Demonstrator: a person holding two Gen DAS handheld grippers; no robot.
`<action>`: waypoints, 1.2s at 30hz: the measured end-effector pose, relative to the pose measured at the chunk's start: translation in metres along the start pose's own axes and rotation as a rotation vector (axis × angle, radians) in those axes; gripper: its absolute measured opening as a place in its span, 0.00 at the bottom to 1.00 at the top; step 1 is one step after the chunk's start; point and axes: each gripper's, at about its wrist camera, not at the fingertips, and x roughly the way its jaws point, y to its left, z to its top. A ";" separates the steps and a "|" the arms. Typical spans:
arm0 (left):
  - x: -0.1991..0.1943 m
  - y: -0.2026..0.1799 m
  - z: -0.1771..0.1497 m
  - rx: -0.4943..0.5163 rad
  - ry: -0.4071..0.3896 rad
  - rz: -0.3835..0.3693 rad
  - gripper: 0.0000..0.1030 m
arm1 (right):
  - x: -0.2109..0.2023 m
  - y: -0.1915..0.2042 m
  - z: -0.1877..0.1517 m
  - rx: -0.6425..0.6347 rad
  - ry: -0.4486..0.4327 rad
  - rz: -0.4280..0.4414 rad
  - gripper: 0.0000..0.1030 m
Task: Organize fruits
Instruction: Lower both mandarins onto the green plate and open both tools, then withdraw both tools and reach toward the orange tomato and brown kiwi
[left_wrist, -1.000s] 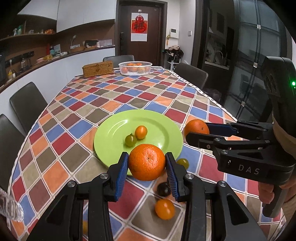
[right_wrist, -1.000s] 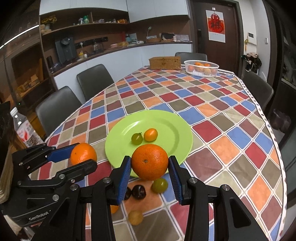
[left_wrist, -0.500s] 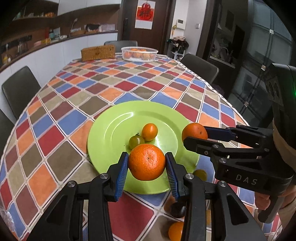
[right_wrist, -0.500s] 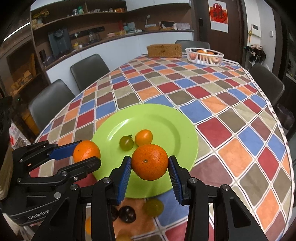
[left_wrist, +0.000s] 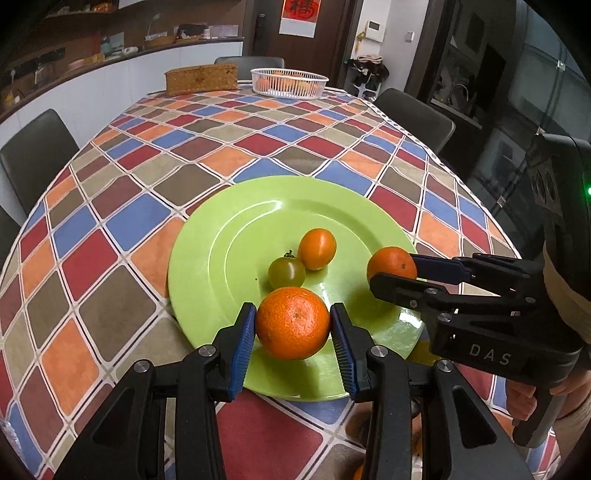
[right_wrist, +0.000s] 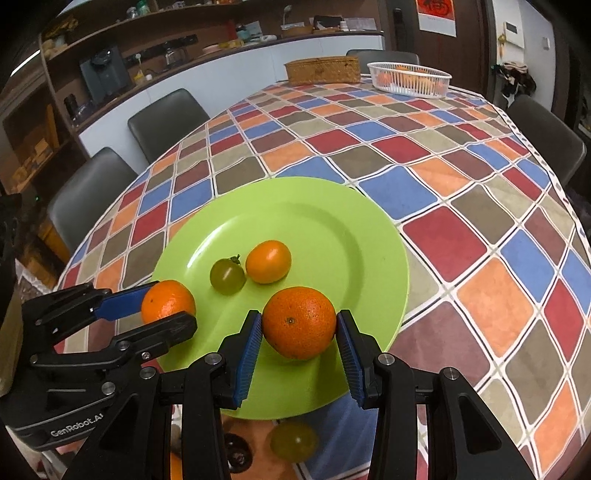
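While both grippers hang over the near part of the green plate (left_wrist: 221, 258), each is clamped on an orange of its own. Seen from the left wrist camera, the left gripper (left_wrist: 293, 330) presses its blue pads against the sides of the left orange (left_wrist: 293, 322), which sits over the plate at about 6 o'clock. From the right wrist camera, the right gripper (right_wrist: 299, 332) squeezes the right orange (right_wrist: 299, 322) the same way, over the plate's near rim at roughly 5 o'clock. Whether either orange touches the plate cannot be told. Below the right gripper, on the checked tablecloth (right_wrist: 480, 236) short of the plate, lie a yellow-green tomato (right_wrist: 293, 441) and a dark round fruit (right_wrist: 236, 452), partly hidden. Nearer the plate's middle rest a green tomato (left_wrist: 287, 272) and, touching it at about 1 o'clock, a small orange tomato (left_wrist: 317, 248). Dark chairs (right_wrist: 166, 118) stand along the table's sides. At the far end, around 12 o'clock, sit a white basket (left_wrist: 289, 82) with orange fruit inside and a woven box (left_wrist: 201, 77) just beside it at 9 o'clock.
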 end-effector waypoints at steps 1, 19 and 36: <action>-0.001 0.000 0.001 0.003 -0.007 0.005 0.43 | 0.000 -0.001 0.000 0.006 0.000 0.000 0.41; -0.098 -0.021 -0.014 0.068 -0.207 0.105 0.65 | -0.085 0.023 -0.030 -0.055 -0.190 -0.068 0.55; -0.164 -0.048 -0.076 0.111 -0.286 0.105 0.77 | -0.161 0.055 -0.088 -0.088 -0.313 -0.093 0.64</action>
